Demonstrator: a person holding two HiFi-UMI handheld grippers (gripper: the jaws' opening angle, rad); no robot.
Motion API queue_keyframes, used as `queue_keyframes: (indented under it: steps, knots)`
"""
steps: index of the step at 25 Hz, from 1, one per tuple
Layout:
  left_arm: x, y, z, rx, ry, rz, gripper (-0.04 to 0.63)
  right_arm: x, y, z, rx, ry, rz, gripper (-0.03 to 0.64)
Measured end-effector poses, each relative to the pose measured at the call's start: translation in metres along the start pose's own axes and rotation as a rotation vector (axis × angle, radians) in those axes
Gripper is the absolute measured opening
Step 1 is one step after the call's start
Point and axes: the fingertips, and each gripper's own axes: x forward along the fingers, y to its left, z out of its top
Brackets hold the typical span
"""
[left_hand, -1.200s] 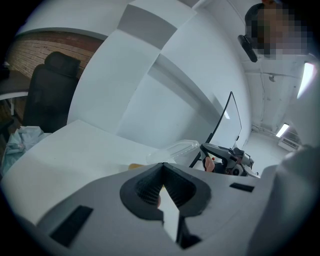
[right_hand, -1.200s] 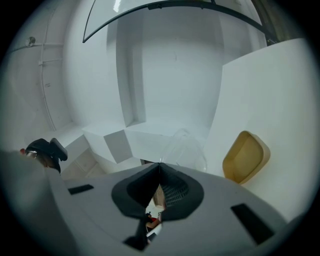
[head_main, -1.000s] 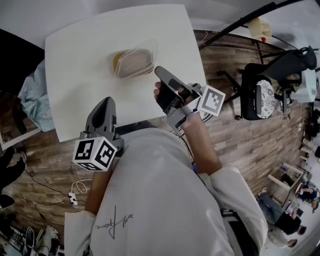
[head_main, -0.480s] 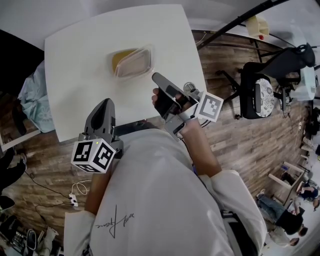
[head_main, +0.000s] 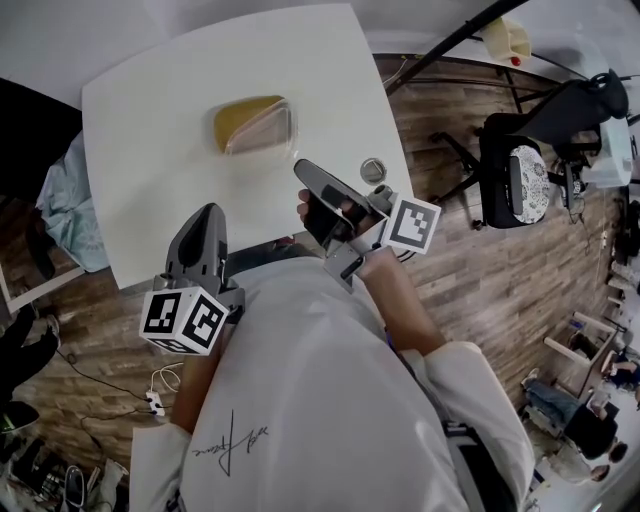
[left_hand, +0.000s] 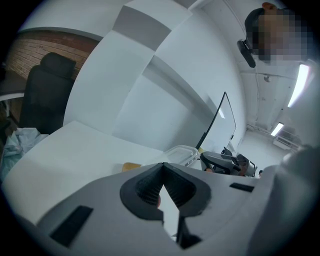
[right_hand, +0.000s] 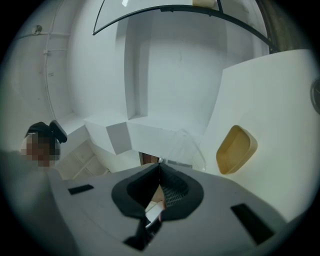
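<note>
A yellow tub (head_main: 245, 122) with a clear lid (head_main: 268, 128) lying askew over it sits on the white table (head_main: 150, 160). My left gripper (head_main: 208, 210) hangs over the table's near edge, jaws shut and holding nothing. My right gripper (head_main: 302, 167) is raised near the table's right side, also shut and holding nothing, a short way from the tub. In the left gripper view the clear lid (left_hand: 181, 152) and a bit of the yellow tub (left_hand: 131, 166) show beyond the jaw tips (left_hand: 162, 164). In the right gripper view, beyond the jaw tips (right_hand: 159, 162), the tub (right_hand: 236, 148) lies to the right and the lid (right_hand: 187, 147) beside it.
A small round grey object (head_main: 372, 168) lies near the table's right edge. A black office chair (head_main: 518, 175) stands on the wooden floor to the right. Another dark chair (left_hand: 46, 95) and a pale bag (head_main: 62, 195) are off the table's left side.
My right gripper has moved a little to the left, along the table's right side. The tub looks smaller in the right gripper view. The left gripper has barely moved.
</note>
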Motion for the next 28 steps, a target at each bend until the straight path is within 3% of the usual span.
queue_keyframes:
  steps: [28]
  knots:
    - [-0.001, -0.011, -0.01, 0.006, 0.018, 0.01, 0.008, -0.015, -0.004, -0.013, -0.037, 0.038, -0.044, 0.009]
